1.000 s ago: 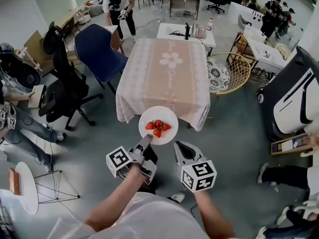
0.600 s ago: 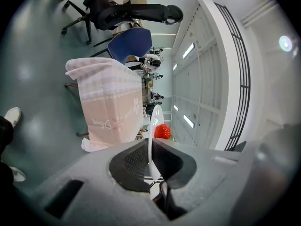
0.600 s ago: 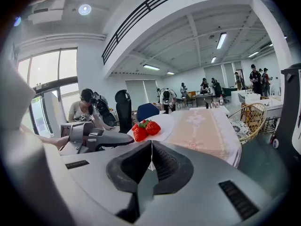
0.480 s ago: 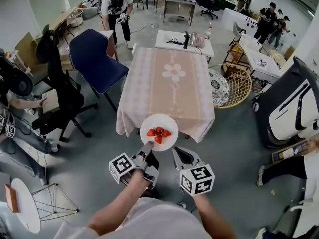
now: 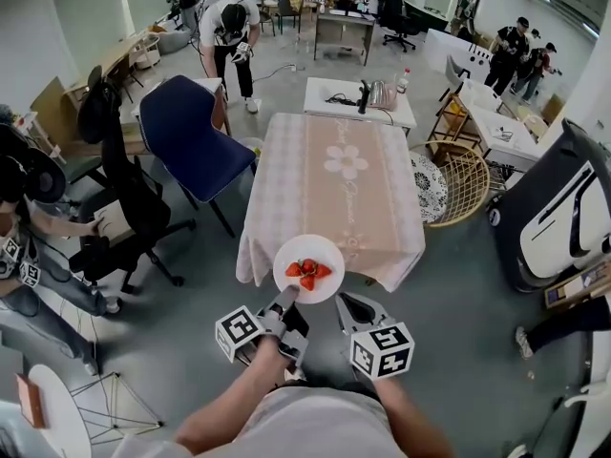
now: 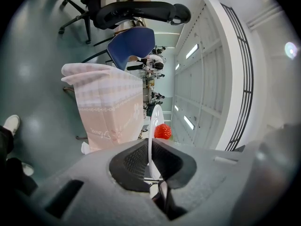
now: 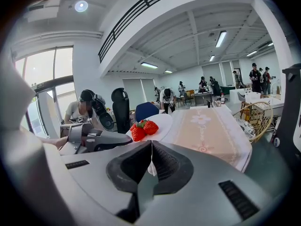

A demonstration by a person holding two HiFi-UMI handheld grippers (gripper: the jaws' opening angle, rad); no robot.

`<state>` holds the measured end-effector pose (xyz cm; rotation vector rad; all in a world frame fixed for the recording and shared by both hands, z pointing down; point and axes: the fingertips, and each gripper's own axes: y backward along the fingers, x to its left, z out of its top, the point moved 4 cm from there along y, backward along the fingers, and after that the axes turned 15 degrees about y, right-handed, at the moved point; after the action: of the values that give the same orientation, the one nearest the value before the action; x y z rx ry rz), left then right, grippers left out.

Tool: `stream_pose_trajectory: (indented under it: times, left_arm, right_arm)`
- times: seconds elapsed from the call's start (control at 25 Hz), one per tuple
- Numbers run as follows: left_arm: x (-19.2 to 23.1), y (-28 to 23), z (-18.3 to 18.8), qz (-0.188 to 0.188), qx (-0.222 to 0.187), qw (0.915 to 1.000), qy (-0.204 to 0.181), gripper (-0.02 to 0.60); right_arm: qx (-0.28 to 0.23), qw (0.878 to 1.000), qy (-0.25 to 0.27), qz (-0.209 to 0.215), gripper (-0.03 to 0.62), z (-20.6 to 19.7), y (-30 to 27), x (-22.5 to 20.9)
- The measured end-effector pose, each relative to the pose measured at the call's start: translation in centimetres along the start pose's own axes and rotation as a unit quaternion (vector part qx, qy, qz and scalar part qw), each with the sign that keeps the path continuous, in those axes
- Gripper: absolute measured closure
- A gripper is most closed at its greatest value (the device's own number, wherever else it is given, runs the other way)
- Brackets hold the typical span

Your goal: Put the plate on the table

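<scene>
Just before the near end of the table (image 5: 346,198), the plate (image 5: 308,249) hangs in the air, by the edge of the cloth. The left gripper (image 5: 286,300) pinches the plate's near rim tight. The right gripper (image 5: 351,303) sits just beside the plate, its jaws closed on nothing. This looks like the carrying step. Next the plate must go forward over the top, come down flat, then be let go. I count one plate, one table, two grippers and about four strawberries (image 5: 307,273), bunched together.

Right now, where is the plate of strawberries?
Mid head view, the plate hangs by the near edge of the table, its rim pinched in the left gripper.
</scene>
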<state>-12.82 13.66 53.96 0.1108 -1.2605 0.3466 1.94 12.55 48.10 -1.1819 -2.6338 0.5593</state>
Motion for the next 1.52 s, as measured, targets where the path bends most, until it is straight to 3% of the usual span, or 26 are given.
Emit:
stream_pose_trajectory:
  times: [0.68, 1.52]
  left_arm:
    - [-0.8, -2.8, 3.8, -0.003, -0.045, 0.999, -0.005, 0.568]
    - [-2.9, -18.1, 1.7, 0.007, -0.073, 0.9972, -0.017, 0.568]
  right_arm:
    - [-0.018, 0.999, 0.003, 0.046, 0.589, 1.0, -5.6, -2.4]
    - [-0.039, 0.996, 0.0, 0.079, 0.589, 3.9, -10.8, -17.9]
